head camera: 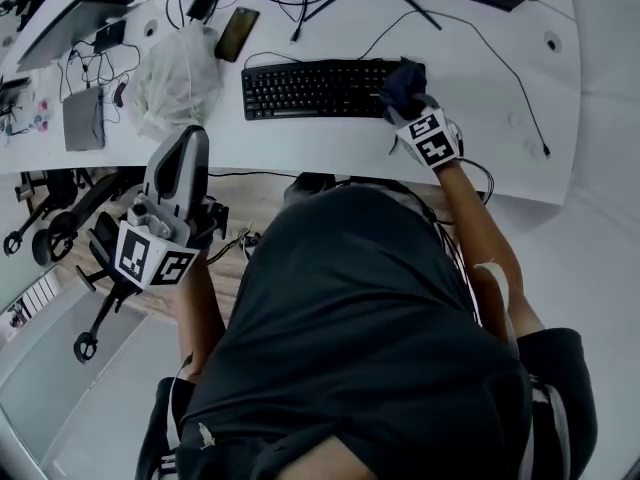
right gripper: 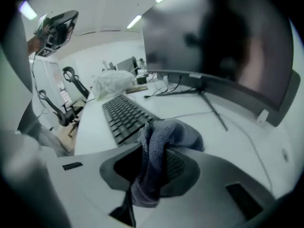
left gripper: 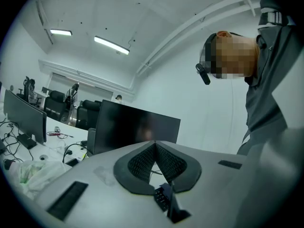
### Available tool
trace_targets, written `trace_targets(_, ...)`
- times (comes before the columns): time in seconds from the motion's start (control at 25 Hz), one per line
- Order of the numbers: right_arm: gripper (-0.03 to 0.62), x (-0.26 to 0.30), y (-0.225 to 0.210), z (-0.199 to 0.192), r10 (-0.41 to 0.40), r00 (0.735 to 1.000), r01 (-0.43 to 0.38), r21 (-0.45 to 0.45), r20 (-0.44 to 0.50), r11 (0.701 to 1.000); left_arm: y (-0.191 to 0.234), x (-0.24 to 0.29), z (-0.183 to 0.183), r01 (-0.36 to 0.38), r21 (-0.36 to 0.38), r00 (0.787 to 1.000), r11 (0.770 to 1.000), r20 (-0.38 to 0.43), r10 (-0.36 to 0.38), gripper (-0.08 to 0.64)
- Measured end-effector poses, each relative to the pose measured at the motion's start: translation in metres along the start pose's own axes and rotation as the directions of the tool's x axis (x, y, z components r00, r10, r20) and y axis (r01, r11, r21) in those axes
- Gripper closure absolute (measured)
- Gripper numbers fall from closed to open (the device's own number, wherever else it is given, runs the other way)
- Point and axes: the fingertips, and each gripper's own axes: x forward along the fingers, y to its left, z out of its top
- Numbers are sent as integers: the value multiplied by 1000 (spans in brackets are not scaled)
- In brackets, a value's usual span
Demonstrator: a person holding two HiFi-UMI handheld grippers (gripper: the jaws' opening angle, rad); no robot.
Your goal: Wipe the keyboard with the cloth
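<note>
At the right end of the keyboard point(head camera: 318, 88), its length laid leftward, the cloth point(head camera: 403, 78) is pinched in the right gripper point(head camera: 402, 96) fingers; the left gripper point(head camera: 183, 158) fingers are closed, empty.

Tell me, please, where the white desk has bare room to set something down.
Most room lies on the white desk right of the black keyboard, up to the desk's right edge; only a thin black cable crosses it. A narrow bare strip runs before the keyboard. Left of it is crowded: crumpled clear plastic bag, dark phone, grey laptop.
</note>
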Motion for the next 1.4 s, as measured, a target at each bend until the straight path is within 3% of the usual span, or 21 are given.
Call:
trace_targets(0.08, 502, 7, -42, 23, -87, 995, 87, -2, 55, 996, -4, 3, -10, 11, -7, 1000, 1000, -21, -11, 555)
trace_targets(0.16, 502, 18, -54, 23, -61, 998, 60, 66, 14, 996, -7, 6, -20, 19, -14, 999, 1000, -44, -20, 555)
trace_targets(0.24, 502, 18, -33, 6, -1, 999, 7, 123, -49, 992, -11, 10, -22, 26, -19, 998, 999, -51, -27, 555)
trace_targets(0.36, 503, 5, 28, -31, 125, 982, -113, 91, -140, 989, -13, 16, -18, 39, -21, 998, 999, -41, -40, 555)
trace_targets(0.44, 503, 4, 44, -29, 160, 982, -154, 58, -100, 986, -14, 18, -18, 45, -18, 998, 999, -43, -46, 555)
trace_targets(0.56, 503, 7, -5, 15, 26, 997, -30, 56, 71, 998, -16, 23, -20, 56, -19, 997, 998, -54, -57, 555)
trace_targets(0.64, 503, 17, -42, 29, -35, 997, 27, 107, 73, 994, -19, 28, -20, 65, -19, 996, 998, -56, -66, 555)
trace_targets(0.72, 503, 21, -42, 18, -17, 1000, 16, 149, 6, 989, -23, 32, -20, 75, -10, 995, 997, -59, -75, 555)
trace_targets(0.92, 505, 7, 55, -45, 169, 980, -160, 88, -105, 983, -17, 29, -17, 68, -13, 996, 998, -58, -69, 555)
trace_targets(1.0, 505, 6, 36, -26, 114, 993, -112, 77, -26, 991, -10, 24, -21, 56, -21, 996, 998, -66, -58, 555)
trace_targets(1.08, 505, 4, -11, 13, 15, 998, -21, 92, 65, 996, -6, 22, -23, 50, -32, 996, 998, -67, -52, 555)
trace_targets(1.2, 503, 15, -58, 30, -40, 999, 38, 136, 11, 990, -9, 26, -21, 61, -31, 996, 998, -60, -63, 555)
trace_targets(1.32, 505, 15, -24, 3, -27, 1000, 27, 180, -3, 983, -11, 26, -16, 67, -7, 996, 998, -60, -68, 555)
trace_targets(1.4, 505, 8, 19, -13, 26, 1000, -25, 151, -6, 988, -6, 23, -16, 61, -17, 997, 998, -55, -61, 555)
